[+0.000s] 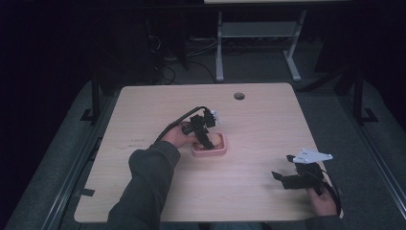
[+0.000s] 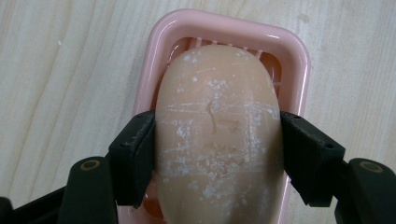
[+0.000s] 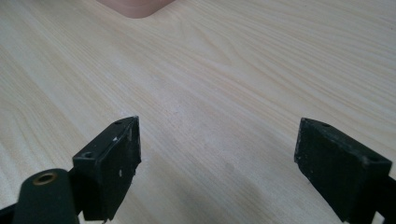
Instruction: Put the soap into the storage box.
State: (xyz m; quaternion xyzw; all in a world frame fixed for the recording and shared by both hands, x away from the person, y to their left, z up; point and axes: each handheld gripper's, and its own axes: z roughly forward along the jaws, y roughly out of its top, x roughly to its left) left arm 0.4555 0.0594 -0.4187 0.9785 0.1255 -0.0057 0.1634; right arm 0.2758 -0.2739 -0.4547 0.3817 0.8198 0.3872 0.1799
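Currently the left gripper [image 2: 217, 154] has both jaws pressed against the sides of the soap bar [image 2: 217, 135], which sits in the pink dish [image 2: 299, 60] mid-table. Right gripper [image 3: 217, 158]: jaws wide apart over bare table [image 3: 233, 70], well away from the dish.

Bare table [image 1: 158, 105] lies open all round the pink soap dish [image 1: 209, 152], the only obstacle.
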